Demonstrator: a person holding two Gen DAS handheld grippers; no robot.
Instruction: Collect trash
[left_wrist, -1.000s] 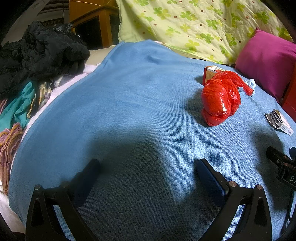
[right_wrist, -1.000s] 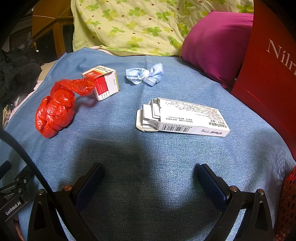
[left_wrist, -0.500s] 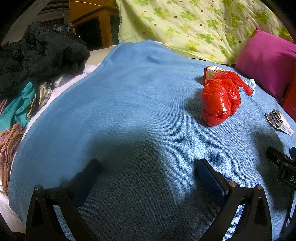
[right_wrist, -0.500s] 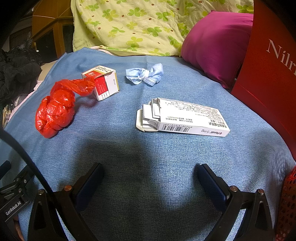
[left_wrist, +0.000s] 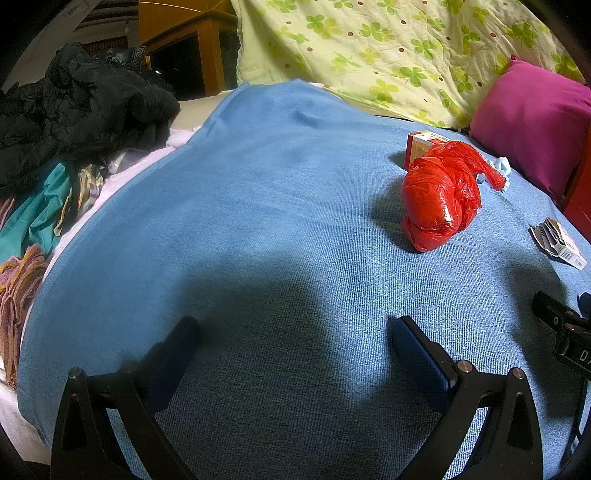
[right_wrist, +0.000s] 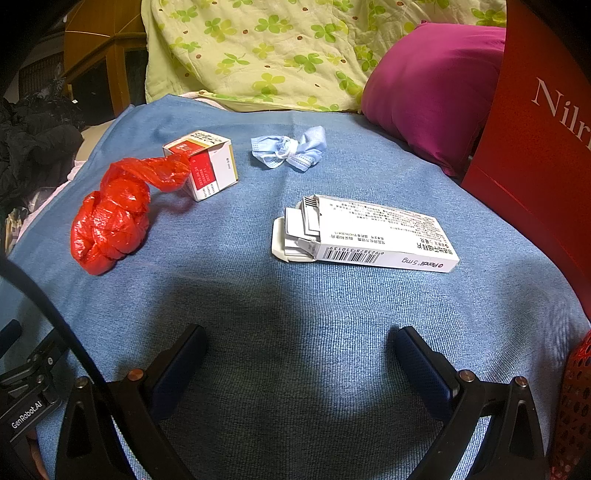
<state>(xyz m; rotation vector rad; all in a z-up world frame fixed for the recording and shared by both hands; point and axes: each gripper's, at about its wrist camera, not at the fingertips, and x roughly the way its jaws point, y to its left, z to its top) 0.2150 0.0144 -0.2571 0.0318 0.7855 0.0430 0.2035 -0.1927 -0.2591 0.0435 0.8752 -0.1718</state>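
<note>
I held my left gripper (left_wrist: 293, 341) and right gripper (right_wrist: 301, 345) low over the blue blanket (right_wrist: 295, 295), jaws spread wide, empty. Ahead of my right lay the white box (right_wrist: 373, 236), the red bag (right_wrist: 114, 218), the small carton (right_wrist: 207, 162) and the crumpled mask (right_wrist: 288, 147).

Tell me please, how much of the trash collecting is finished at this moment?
Nothing looks collected yet. Both the left gripper and right gripper are open and empty. Left on the blue blanket: red plastic bag, small red-and-white box, crumpled face mask and white medicine box.
</note>
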